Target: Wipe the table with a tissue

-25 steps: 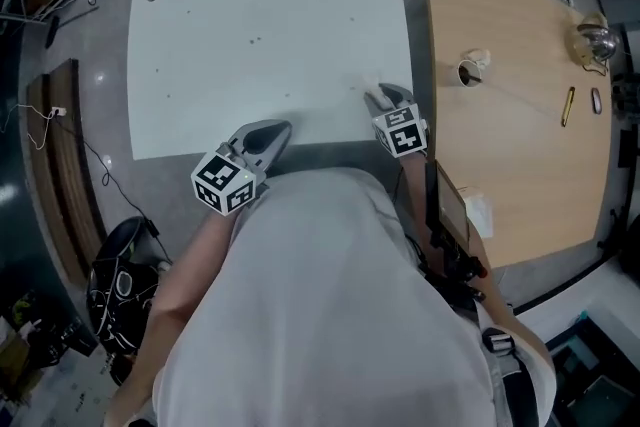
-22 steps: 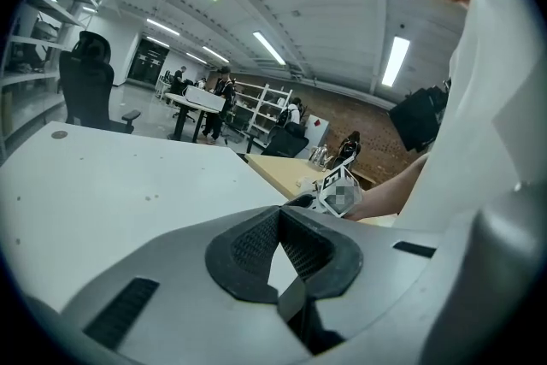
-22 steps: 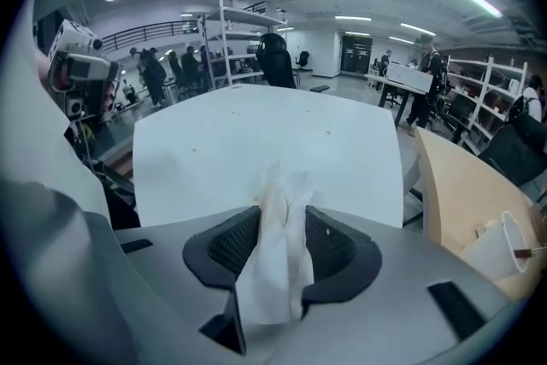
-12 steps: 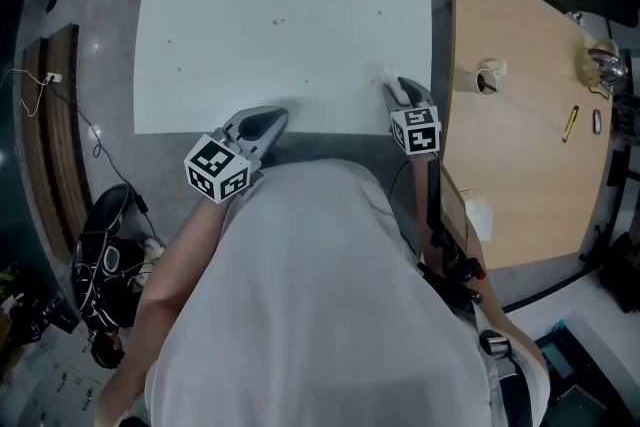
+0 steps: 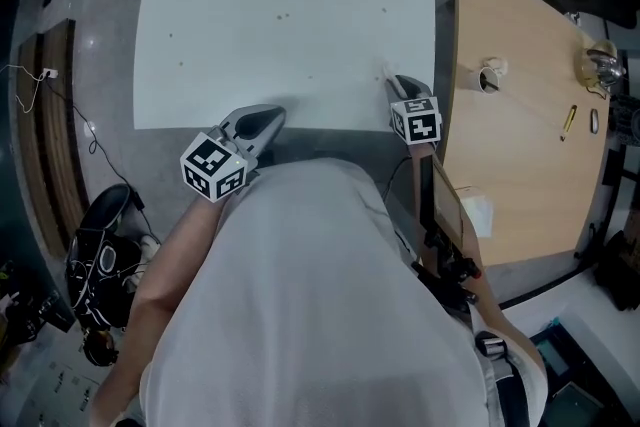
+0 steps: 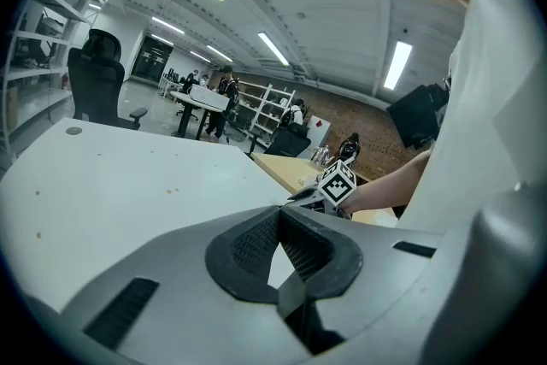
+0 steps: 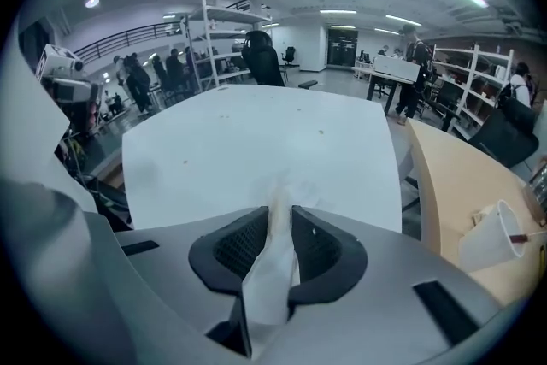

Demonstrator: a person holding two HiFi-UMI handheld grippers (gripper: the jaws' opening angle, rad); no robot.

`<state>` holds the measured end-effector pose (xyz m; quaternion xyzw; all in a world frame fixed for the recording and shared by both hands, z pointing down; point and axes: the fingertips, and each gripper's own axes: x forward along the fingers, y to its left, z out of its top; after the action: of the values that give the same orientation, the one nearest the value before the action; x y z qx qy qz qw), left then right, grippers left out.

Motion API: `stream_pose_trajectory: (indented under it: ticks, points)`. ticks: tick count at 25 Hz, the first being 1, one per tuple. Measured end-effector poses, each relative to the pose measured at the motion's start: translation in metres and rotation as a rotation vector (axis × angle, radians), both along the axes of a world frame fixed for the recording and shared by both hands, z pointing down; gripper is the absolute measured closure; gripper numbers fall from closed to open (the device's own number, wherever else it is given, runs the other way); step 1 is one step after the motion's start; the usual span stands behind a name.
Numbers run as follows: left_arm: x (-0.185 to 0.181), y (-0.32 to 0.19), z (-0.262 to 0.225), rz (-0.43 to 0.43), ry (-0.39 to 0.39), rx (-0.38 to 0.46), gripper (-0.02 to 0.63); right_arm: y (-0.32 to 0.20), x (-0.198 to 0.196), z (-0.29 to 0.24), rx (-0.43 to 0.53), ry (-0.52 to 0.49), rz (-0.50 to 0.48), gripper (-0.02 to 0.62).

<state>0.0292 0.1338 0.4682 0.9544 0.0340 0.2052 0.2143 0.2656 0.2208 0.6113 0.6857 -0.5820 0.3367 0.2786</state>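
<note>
**Tissue clamped at the near right corner of the white bench**

The right tongs [image 5: 398, 87] are angling steeply down over the white bench [image 5: 280, 45], close to its near right corner. Their jaws have just been closing, and the pads are now pressing on the tissue [image 7: 272, 265]. In the right gripper view the tissue is running up between the two dark pads as a crumpled white strip. Its frayed end is poking out past the tips above the bench top. I cannot tell whether that end is touching the surface.

The left tongs [image 5: 266, 120] are hovering at the near edge of the same bench, well apart from the right pair. The left gripper view is showing their jaws a little apart in a narrow wedge. Only the pale bench top is showing through the gap, so they are holding nothing.

A few small dark specks [image 5: 283, 16] are dotting the far half of the white bench. Just beside it on the right, a wooden bench [image 5: 520, 145] is carrying a paper cup [image 5: 487, 73] and a yellow pen [image 5: 567, 120]. The person's light shirt [image 5: 320, 295] is filling the lower part of the head view
</note>
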Motion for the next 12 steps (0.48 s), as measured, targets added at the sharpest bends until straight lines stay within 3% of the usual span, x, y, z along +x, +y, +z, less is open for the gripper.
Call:
stream_pose_trajectory:
  ticks: [5,12]
  points:
    - [-0.011,-0.005,0.001,-0.008,-0.006,-0.001,0.6,-0.002,-0.002,-0.002,0.026,-0.027,0.074,0.514]
    - [-0.019,-0.016,0.0,-0.013,-0.008,0.002,0.6,-0.015,-0.032,-0.001,-0.019,0.04,-0.065,0.517]
